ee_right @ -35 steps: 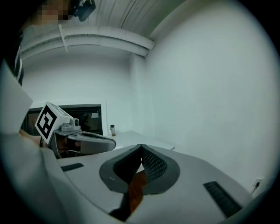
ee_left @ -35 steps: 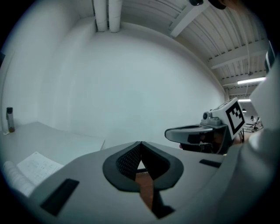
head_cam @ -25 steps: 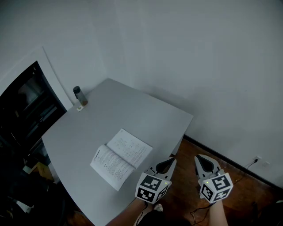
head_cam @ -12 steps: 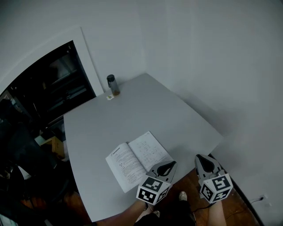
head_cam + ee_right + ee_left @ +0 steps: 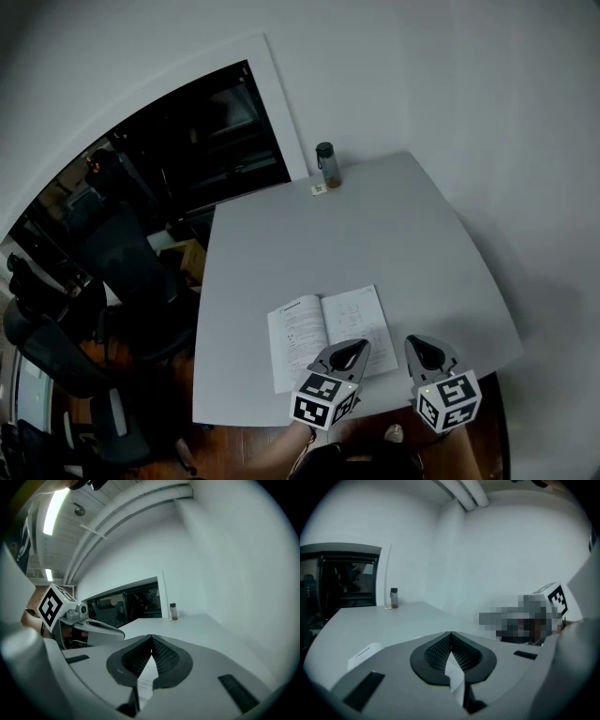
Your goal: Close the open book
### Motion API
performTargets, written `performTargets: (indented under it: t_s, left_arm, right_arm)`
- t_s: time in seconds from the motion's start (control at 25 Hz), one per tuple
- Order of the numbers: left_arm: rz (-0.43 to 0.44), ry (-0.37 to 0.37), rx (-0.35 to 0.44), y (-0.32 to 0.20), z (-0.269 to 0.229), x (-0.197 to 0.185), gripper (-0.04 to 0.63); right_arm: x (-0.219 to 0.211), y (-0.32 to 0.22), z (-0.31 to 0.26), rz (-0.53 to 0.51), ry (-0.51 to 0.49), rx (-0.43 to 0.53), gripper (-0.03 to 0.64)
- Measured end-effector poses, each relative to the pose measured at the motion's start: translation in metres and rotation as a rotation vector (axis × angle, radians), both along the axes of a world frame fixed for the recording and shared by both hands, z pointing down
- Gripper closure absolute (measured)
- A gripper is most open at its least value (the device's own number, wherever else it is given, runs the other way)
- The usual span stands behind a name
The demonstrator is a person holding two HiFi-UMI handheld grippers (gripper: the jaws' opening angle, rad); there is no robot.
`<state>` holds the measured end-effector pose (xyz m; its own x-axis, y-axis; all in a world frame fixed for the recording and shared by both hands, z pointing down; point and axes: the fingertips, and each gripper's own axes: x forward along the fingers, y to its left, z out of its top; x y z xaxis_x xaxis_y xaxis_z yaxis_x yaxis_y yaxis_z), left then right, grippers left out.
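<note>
A grey table [image 5: 394, 234] carries the open book [image 5: 328, 333], which lies flat with its pages up near the table's near edge. The left gripper [image 5: 349, 349] and the right gripper [image 5: 427, 345] hang side by side at that edge. Both tilt slightly down with jaws pressed together and empty. The left gripper's tips are above the book's right page, and the right gripper is just beside the book. A small bottle [image 5: 326, 164] stands at the far edge.
</note>
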<state>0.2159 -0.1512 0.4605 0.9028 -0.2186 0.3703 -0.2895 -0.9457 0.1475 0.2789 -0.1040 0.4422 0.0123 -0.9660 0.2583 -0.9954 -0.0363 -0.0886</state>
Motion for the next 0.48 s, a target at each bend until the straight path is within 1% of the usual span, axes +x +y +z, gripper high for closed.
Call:
performTargets:
  t_s: [0.16,0.32,0.4,0.48]
  left_arm:
    - [-0.179,-0.056,0.004,-0.021,0.013,-0.025,0.591]
    - [-0.343,-0.092,-0.02,-0.033,0.029,-0.061,0.591]
    - [-0.409,-0.098,-0.039,-0.036,0.038,-0.078,0.591]
    - [-0.447,-0.097,-0.052,-0.039,0.046,-0.093,0.591]
  right_arm:
    - [-0.01,-0.024,0.014,-0.154,-0.038,-0.006,0.612]
    - [-0.037,-0.041,0.031,-0.306,-0.039,-0.044,0.612]
    - [-0.051,-0.046,0.042,-0.369,-0.032,-0.074,0.612]
    - [-0.065,-0.051,0.05,-0.402,-0.024,-0.098,0.612]
